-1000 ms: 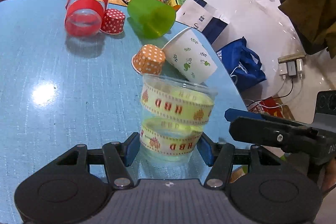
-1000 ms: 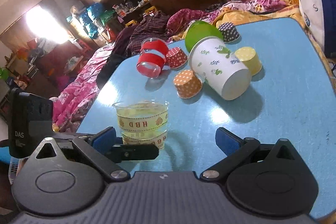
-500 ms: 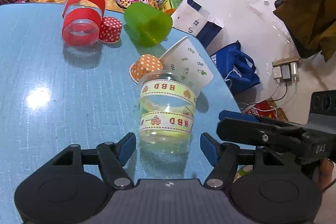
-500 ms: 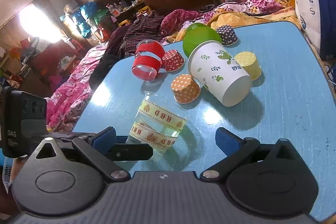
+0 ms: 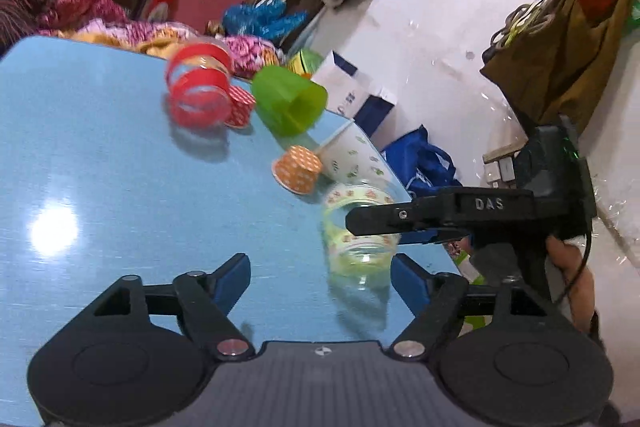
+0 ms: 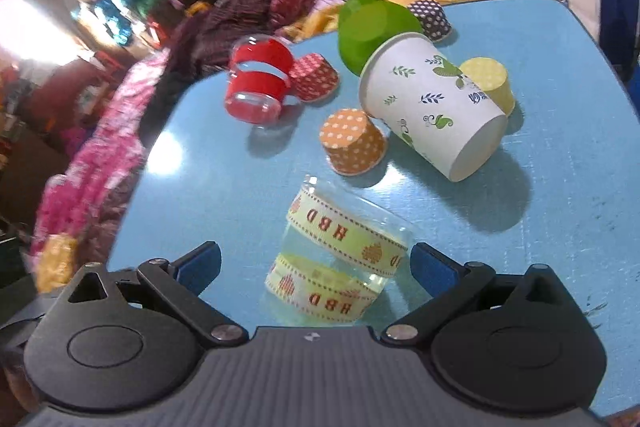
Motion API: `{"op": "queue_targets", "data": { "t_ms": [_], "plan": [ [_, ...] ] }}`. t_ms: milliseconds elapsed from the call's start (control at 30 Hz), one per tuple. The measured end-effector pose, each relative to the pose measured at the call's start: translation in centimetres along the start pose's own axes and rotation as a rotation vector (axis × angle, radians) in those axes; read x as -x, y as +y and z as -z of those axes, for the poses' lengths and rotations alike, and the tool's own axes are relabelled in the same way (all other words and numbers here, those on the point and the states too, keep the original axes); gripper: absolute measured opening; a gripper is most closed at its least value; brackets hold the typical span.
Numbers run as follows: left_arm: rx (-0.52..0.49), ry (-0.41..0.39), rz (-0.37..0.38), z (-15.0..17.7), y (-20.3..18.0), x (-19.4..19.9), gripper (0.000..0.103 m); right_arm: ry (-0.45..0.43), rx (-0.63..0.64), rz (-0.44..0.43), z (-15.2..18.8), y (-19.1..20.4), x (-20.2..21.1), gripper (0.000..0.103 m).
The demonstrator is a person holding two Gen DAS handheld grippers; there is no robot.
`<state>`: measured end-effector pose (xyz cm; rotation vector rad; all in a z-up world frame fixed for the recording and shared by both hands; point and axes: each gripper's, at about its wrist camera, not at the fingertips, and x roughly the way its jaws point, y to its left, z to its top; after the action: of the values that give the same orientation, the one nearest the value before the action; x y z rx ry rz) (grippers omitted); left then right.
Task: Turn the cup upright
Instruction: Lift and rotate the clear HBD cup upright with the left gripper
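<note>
A clear plastic cup with yellow "HBD" ribbon bands point(image 6: 340, 263) stands on the blue table point(image 6: 560, 187), slightly tilted, between the open fingers of my right gripper point(image 6: 316, 265), which do not touch it. In the left wrist view the same cup point(image 5: 360, 227) stands near the table's right edge, partly behind a finger of the right gripper point(image 5: 400, 217). My left gripper point(image 5: 320, 273) is open and empty, to the left of the cup.
Further back lie a white leaf-print paper cup point(image 6: 432, 107), an orange dotted cup point(image 6: 352, 143), a yellow cup point(image 6: 488, 83), a green cup point(image 6: 368, 23), a red-banded clear cup point(image 6: 256, 87) and a red dotted cup point(image 6: 316, 77). The table's right edge point(image 5: 416, 203) is close.
My left gripper has let go of the HBD cup, opened and pulled back to the left. My right gripper has moved in so that the cup stands between its open fingers.
</note>
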<state>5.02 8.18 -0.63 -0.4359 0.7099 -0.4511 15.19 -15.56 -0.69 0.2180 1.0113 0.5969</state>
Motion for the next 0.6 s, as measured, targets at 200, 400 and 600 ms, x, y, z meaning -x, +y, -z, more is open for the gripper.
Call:
{"op": "queue_targets", "data": {
  "t_ms": [200, 400, 600],
  "plan": [
    [0.026, -0.018, 0.036, 0.8, 2.9, 0.5, 0.08, 0.034, 0.037, 0.113, -0.4, 1.2, -0.5, 0.095],
    [0.032, -0.043, 0.058, 1.2, 4.3, 0.6, 0.08, 0.051, 0.025, 0.187, -1.5, 1.4, -1.1, 0.09],
    [0.043, -0.075, 0.055, 1.6, 5.3, 1.2, 0.08, 0.043, 0.043, 0.231, -1.8, 2.0, -1.3, 0.079]
  ]
}}
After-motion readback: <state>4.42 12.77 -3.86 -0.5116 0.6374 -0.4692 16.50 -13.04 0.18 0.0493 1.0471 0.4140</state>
